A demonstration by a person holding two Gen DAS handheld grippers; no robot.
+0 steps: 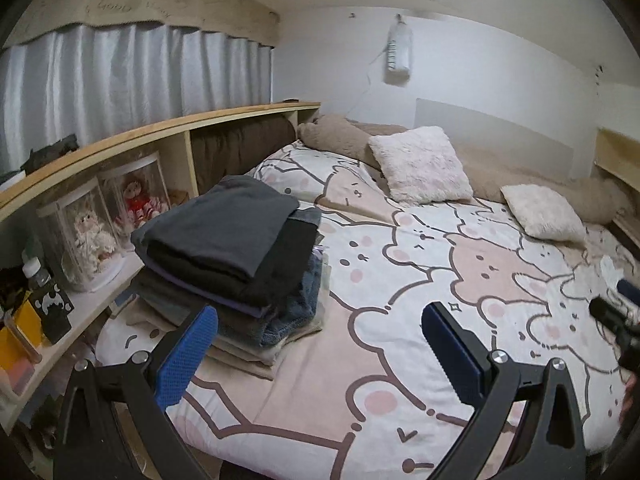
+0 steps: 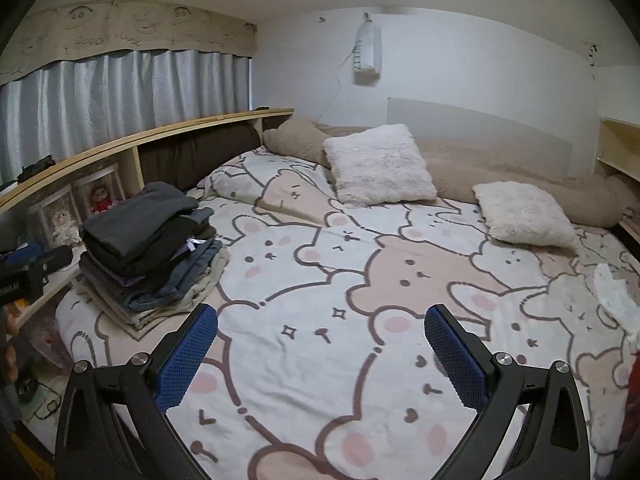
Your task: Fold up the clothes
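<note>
A stack of folded clothes [image 1: 236, 256] rests on the left side of the bed, dark grey and black pieces on top, denim and beige ones beneath. The same stack of folded clothes [image 2: 148, 256] appears at the left in the right wrist view. My left gripper [image 1: 320, 344] hovers open over the bear-print blanket [image 1: 420, 280], just right of the stack, with nothing between its blue pads. My right gripper [image 2: 320, 344] is open too, above the middle of the blanket [image 2: 360, 280], holding nothing. A crumpled white cloth [image 2: 616, 300] lies at the blanket's right edge.
Two fluffy white pillows [image 2: 376, 164] [image 2: 520, 216] and a long brown bolster [image 2: 500, 176] lie along the far wall. A wooden shelf [image 1: 160, 128] with dolls in clear cases [image 1: 140, 200] runs along the bed's left side. Grey curtains [image 1: 120, 76] hang behind it.
</note>
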